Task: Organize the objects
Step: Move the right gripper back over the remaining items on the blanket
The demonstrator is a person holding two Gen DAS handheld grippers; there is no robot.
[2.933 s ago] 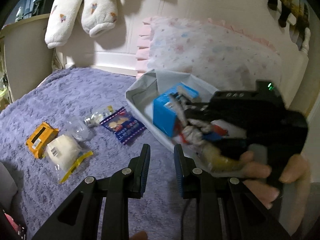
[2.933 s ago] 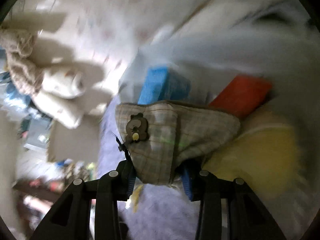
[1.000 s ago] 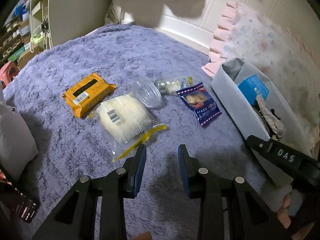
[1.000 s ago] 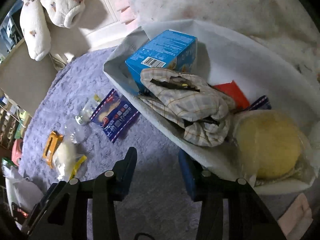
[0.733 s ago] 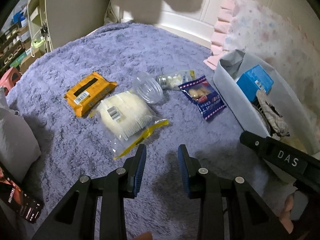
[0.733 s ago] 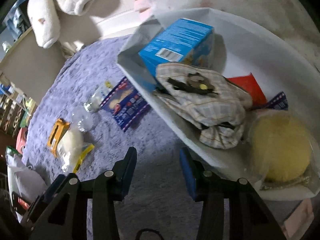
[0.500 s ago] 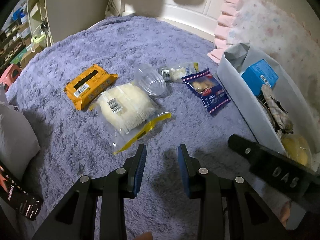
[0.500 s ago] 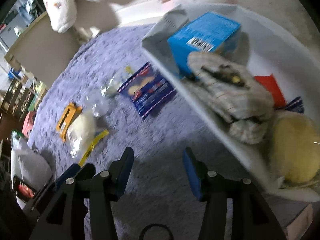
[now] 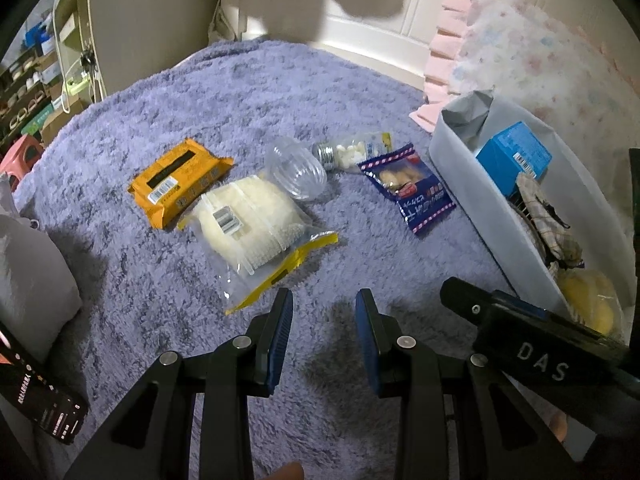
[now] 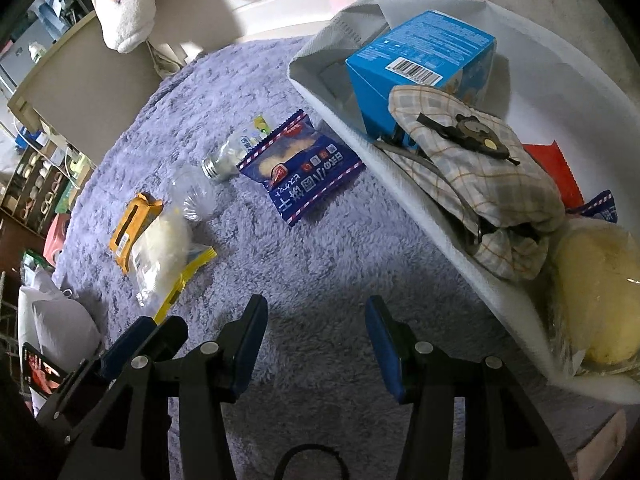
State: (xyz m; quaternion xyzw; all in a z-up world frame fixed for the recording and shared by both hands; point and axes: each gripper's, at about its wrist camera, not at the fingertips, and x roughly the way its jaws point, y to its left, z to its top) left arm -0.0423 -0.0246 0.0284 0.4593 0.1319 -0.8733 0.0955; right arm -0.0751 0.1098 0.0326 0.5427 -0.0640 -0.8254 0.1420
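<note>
One red packet (image 10: 554, 172), perhaps a snack, hides under checked cloth (image 10: 476, 160).

On the body of my right gripper (image 9: 538, 356) I can read the white letters "DAS" from my left camera. The blue snack packet (image 10: 300, 168) on the blanket carries large white Chinese characters, and the blue box (image 10: 420, 60) in the bin has a barcode label with fine print, but both are too small for me to make out. The orange packet (image 9: 178, 182) shows a barcode sticker, unreadable.
</note>
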